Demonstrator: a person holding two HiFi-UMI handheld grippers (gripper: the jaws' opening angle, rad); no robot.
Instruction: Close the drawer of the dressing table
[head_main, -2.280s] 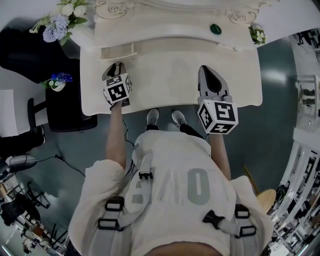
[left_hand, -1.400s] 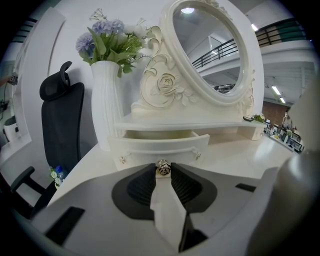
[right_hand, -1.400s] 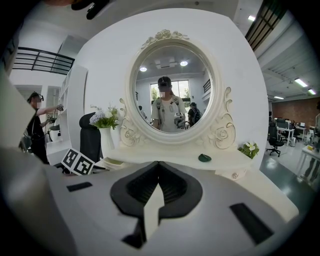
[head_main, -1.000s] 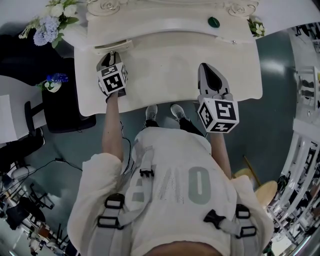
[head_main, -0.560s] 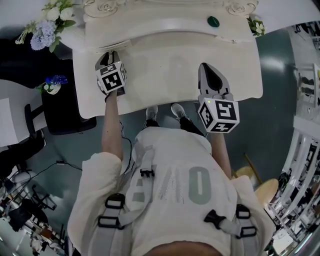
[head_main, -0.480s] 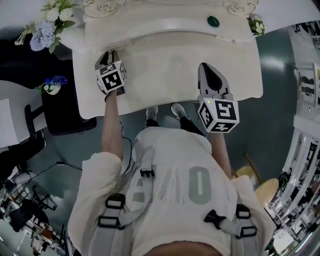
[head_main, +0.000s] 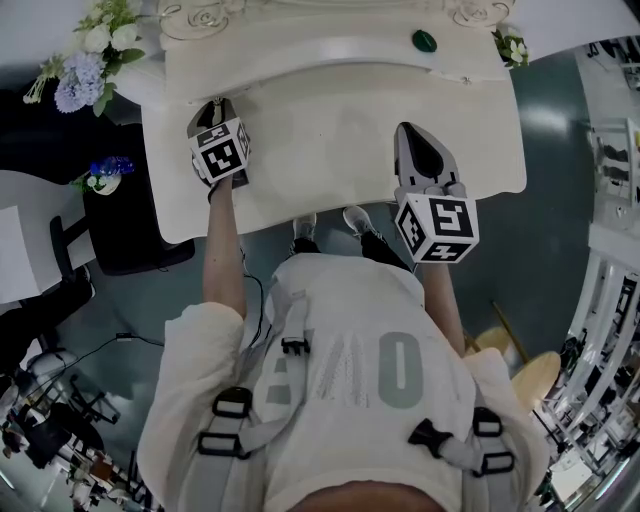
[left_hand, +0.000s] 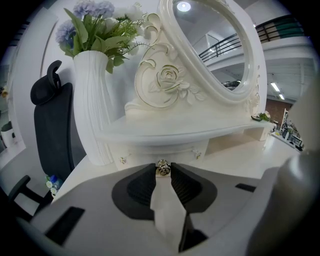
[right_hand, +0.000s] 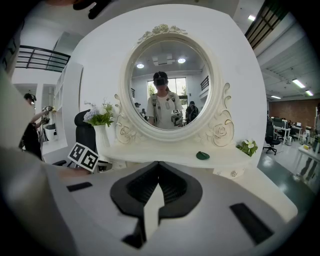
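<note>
Pushing the drawer home by its knob

Left gripper (head_main: 217, 104) pinches the small metal knob (left_hand: 162, 169) right at its jaw tips. The drawer (left_hand: 150, 154) front, just behind the knob, looks almost level with the face of the dressing table (head_main: 340, 140) under the shelf. I judge the closing is nearly done: press straight ahead along the jaws, slowly and without twisting, until the front stops, and only then let go. Right gripper (right_hand: 159, 164), well apart from the left one, has its jaws pressed together on nothing above the tabletop; it is not needed here.
</note>
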